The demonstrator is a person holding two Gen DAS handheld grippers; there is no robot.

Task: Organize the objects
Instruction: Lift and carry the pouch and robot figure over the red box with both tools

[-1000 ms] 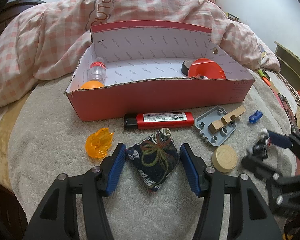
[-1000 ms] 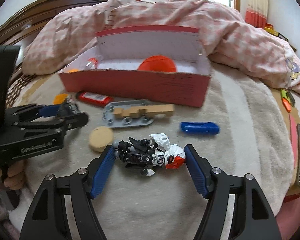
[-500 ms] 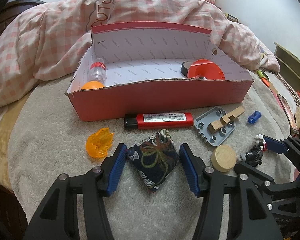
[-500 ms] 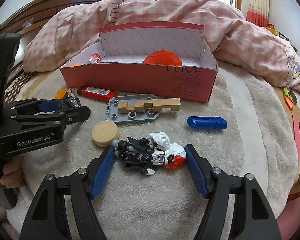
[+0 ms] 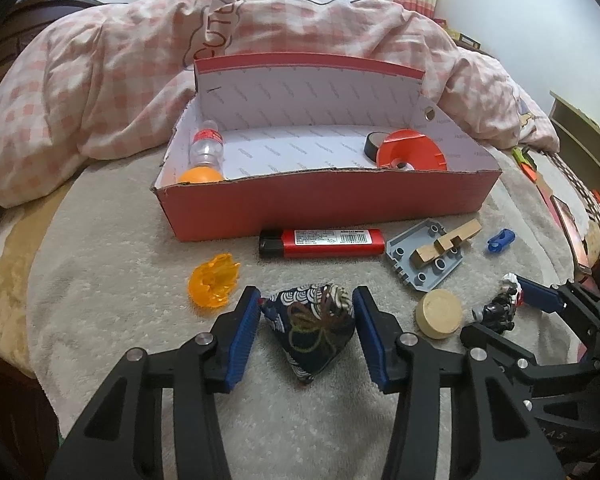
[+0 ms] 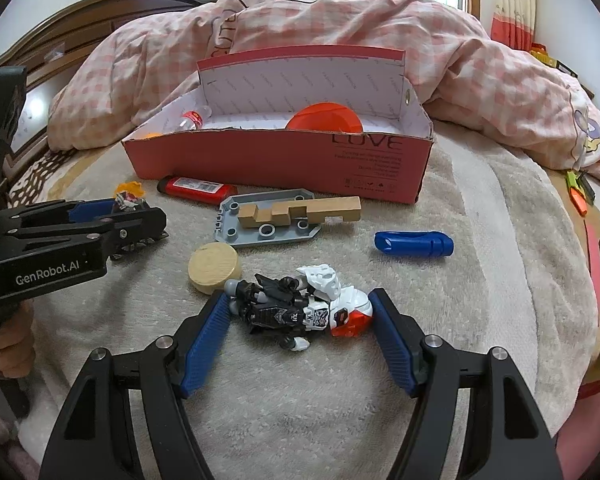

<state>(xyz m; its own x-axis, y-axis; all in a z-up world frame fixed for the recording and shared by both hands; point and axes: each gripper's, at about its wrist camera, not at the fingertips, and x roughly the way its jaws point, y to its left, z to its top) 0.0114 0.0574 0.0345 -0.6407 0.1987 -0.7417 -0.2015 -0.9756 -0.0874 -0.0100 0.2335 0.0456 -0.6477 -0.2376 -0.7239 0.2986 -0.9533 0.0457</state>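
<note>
1. The left gripper (image 5: pixel 304 330) is spread around a dark patterned pyramid-shaped cloth beanbag (image 5: pixel 310 330) lying on the beige fleece blanket (image 5: pixel 112 292) of the bed. Its blue pads stand at the bag's 9 and 3 o'clock sides, touching or nearly so, not yet clenched.
2. The right gripper (image 6: pixel 298 332) is likewise released, with a black, white and red toy robot figure (image 6: pixel 300 312) lying between its pads. The figure's long axis runs from 9 to 3 o'clock, straight across the gap, red end towards 3 o'clock.
3. The open red cardboard box (image 5: pixel 328 204) lies at 12 o'clock from both grippers, beyond a row of loose things. My judgement is that each gripper needs only to close, lift and carry forward.
4. Inside the box: one clear plastic bottle (image 5: pixel 207 152), one orange ball (image 5: pixel 200 176), one orange plastic disc (image 5: pixel 414 154), one black tape roll (image 5: pixel 374 145).
5. On the blanket: one red lighter (image 5: pixel 322 242), one grey studded plate (image 5: pixel 424 258) carrying one notched wooden block (image 5: pixel 446 240), one round wooden disc (image 5: pixel 439 314), one blue plastic tube (image 6: pixel 414 244), one translucent orange piece (image 5: pixel 214 284).
</note>
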